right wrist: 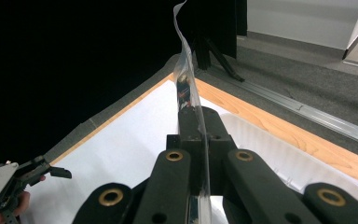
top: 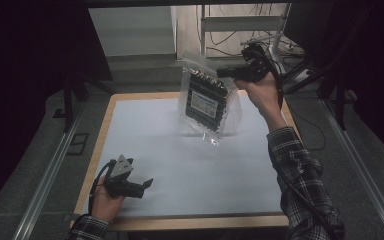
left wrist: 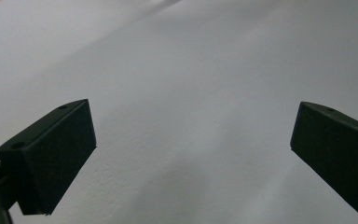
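A clear plastic bag with a dark, blue-labelled electronic part inside hangs in the air above the far half of the table. My right gripper is shut on the bag's upper edge; in the right gripper view the bag's thin edge rises from between the closed jaws of that gripper. My left gripper rests low over the near left of the white sheet, open. In the left gripper view its two jaws stand wide apart around this gripper's centre, with bare white sheet between them.
The wooden table rim frames the white sheet. Metal floor rails run along both sides. Cables and a stand lie beyond the far right corner. The left hand and its gripper show far off in the right gripper view.
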`<control>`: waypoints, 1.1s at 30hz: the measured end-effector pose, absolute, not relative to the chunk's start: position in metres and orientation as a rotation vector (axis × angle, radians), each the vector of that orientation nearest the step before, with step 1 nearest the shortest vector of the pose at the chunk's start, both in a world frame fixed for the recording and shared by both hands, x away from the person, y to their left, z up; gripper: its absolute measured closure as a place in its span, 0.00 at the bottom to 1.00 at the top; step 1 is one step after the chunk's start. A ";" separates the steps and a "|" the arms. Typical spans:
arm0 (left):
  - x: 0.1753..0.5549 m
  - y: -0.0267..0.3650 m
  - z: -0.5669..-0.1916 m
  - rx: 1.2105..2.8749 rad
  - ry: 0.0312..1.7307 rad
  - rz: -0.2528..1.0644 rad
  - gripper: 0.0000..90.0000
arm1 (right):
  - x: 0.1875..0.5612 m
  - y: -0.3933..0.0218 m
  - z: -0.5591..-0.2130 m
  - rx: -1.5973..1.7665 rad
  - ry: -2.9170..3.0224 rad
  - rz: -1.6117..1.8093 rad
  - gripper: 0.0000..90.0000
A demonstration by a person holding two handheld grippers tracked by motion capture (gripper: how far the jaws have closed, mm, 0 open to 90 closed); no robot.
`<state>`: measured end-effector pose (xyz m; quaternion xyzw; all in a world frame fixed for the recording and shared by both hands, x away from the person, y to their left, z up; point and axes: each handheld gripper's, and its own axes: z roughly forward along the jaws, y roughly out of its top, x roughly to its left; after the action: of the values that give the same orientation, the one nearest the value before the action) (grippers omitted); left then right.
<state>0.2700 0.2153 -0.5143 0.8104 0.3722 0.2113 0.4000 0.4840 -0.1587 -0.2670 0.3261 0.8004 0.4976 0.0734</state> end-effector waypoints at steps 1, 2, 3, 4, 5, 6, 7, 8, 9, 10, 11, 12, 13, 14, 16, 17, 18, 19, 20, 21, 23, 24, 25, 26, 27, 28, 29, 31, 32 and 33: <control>0.270 0.215 -0.514 2.050 0.942 0.535 0.00 | 0.484 -0.158 -0.265 0.973 2.404 1.493 0.99; 0.270 0.215 -0.514 2.050 0.942 0.533 0.00 | 0.484 -0.158 -0.264 0.970 2.405 1.491 0.99; 0.270 0.215 -0.515 2.051 0.942 0.534 0.00 | 0.485 -0.157 -0.262 0.965 2.405 1.488 0.99; 0.270 0.215 -0.514 2.053 0.941 0.535 0.00 | 0.484 -0.157 -0.261 0.963 2.403 1.486 0.99; 0.270 0.215 -0.515 2.054 0.940 0.535 0.00 | 0.485 -0.157 -0.259 0.959 2.402 1.482 0.99; 0.270 0.215 -0.515 2.054 0.940 0.535 0.00 | 0.485 -0.157 -0.257 0.954 2.399 1.481 0.99; 0.270 0.215 -0.515 2.055 0.941 0.536 0.00 | 0.486 -0.157 -0.256 0.953 2.398 1.479 0.99; 0.270 0.214 -0.515 2.053 0.943 0.534 0.00 | 0.487 -0.157 -0.254 0.956 2.395 1.479 0.99; 0.270 0.214 -0.515 2.053 0.943 0.534 0.00 | 0.488 -0.157 -0.253 0.955 2.392 1.476 0.99; 0.270 0.215 -0.514 2.054 0.941 0.536 0.00 | 0.490 -0.157 -0.252 0.958 2.390 1.474 0.99; 0.270 0.215 -0.515 2.054 0.941 0.536 0.00 | 0.491 -0.157 -0.251 0.958 2.388 1.469 0.99; 0.270 0.215 -0.515 2.054 0.941 0.536 0.00 | 0.493 -0.157 -0.251 0.957 2.388 1.464 0.99; 0.270 0.215 -0.515 2.054 0.942 0.535 0.00 | 0.495 -0.157 -0.251 0.955 2.387 1.455 0.99; 0.270 0.215 -0.515 2.054 0.942 0.533 0.00 | 0.497 -0.157 -0.251 0.960 2.384 1.447 0.99; 0.270 0.215 -0.515 2.054 0.943 0.533 0.00 | 0.502 -0.158 -0.252 0.971 2.377 1.439 0.99; 0.270 0.215 -0.515 2.054 0.944 0.533 0.00 | 0.505 -0.158 -0.253 0.977 2.373 1.439 0.99; 0.270 0.215 -0.515 2.054 0.944 0.533 0.00 | 0.508 -0.159 -0.254 0.985 2.370 1.438 0.99; 0.270 0.215 -0.515 2.054 0.945 0.532 0.00 | 0.511 -0.159 -0.256 0.993 2.366 1.436 0.99; 0.270 0.215 -0.515 2.054 0.945 0.532 0.00 | 0.514 -0.160 -0.257 1.000 2.365 1.436 0.99; 0.270 0.215 -0.515 2.054 0.945 0.532 0.00 | 0.517 -0.160 -0.258 1.001 2.364 1.436 0.99; 0.270 0.215 -0.515 2.054 0.944 0.532 0.00 | 0.522 -0.159 -0.261 1.010 2.361 1.444 0.99; 0.270 0.215 -0.515 2.054 0.945 0.532 0.00 | 0.525 -0.158 -0.263 1.013 2.360 1.447 0.99; 0.270 0.215 -0.515 2.050 0.946 0.530 0.00 | 0.528 -0.158 -0.264 1.009 2.360 1.451 0.99; 0.270 0.215 -0.515 2.050 0.947 0.529 0.00 | 0.530 -0.157 -0.266 1.005 2.360 1.455 0.99; 0.270 0.215 -0.515 2.050 0.946 0.529 0.00 | 0.533 -0.156 -0.268 1.009 2.359 1.457 0.99; 0.270 0.215 -0.515 2.049 0.946 0.529 0.00 | 0.535 -0.154 -0.269 1.011 2.358 1.458 0.99; 0.270 0.215 -0.515 2.048 0.946 0.528 0.00 | 0.538 -0.153 -0.271 1.009 2.357 1.458 0.99; 0.270 0.215 -0.515 2.047 0.946 0.528 0.00 | 0.543 -0.150 -0.274 1.003 2.356 1.459 0.99; 0.270 0.216 -0.515 2.047 0.946 0.528 0.00 | 0.545 -0.149 -0.276 1.000 2.354 1.458 0.99; 0.270 0.216 -0.515 2.046 0.947 0.529 0.00 | 0.547 -0.147 -0.277 0.999 2.353 1.461 0.99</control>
<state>0.2703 0.2156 -0.5152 0.8092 0.3745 0.2092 0.4015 0.5472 -0.1474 -0.2775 0.3378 0.7953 0.4936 0.0985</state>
